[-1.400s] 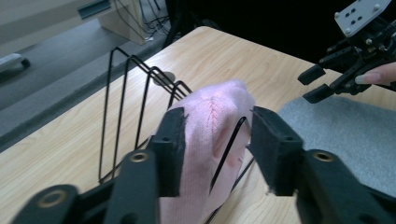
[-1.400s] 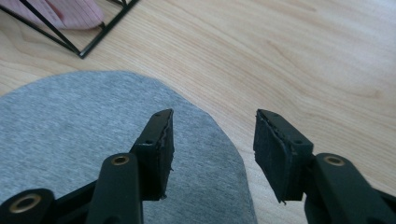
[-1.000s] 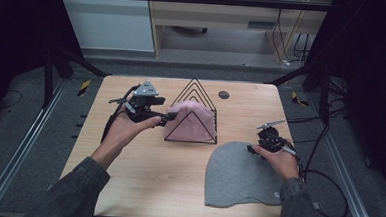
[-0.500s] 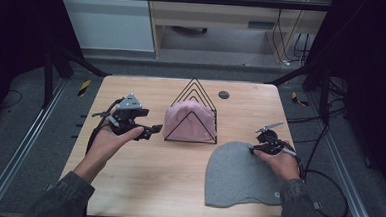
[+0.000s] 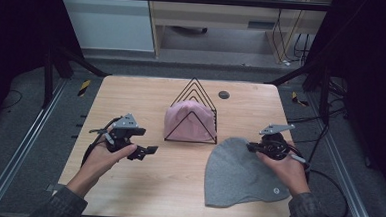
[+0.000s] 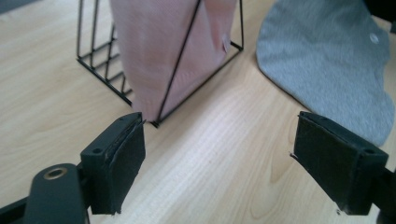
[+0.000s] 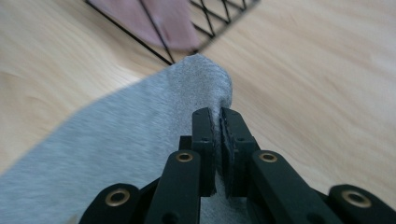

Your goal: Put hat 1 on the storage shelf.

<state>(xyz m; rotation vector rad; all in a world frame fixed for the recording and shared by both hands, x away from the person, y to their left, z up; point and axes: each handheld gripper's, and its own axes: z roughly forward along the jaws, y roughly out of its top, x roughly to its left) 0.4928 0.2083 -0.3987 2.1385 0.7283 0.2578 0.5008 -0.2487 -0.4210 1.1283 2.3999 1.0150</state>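
Right tool point(image 7: 217, 123), jaws pressed together, pinches the grey cap's point(image 5: 238, 171) top edge; the pinched fold hides the cloth between the pads. Left tool point(image 6: 233, 158), jaws spread, hovers over bare counter point(image 5: 131, 95) beside the wire rack point(image 5: 194, 91), whose pink cap point(image 5: 188, 121) is cut off in the left gripper view.

Grey hat point(image 5: 242, 173): soft knit, dome-shaped, flat on the desk's near right part; small pale round tag near its lower right edge; top edge pinched up in the right jaws.
Pink hat point(image 5: 189, 121): folded, standing upright inside the black wire rack point(image 5: 194, 88) at desk centre, just beside the grey hat.
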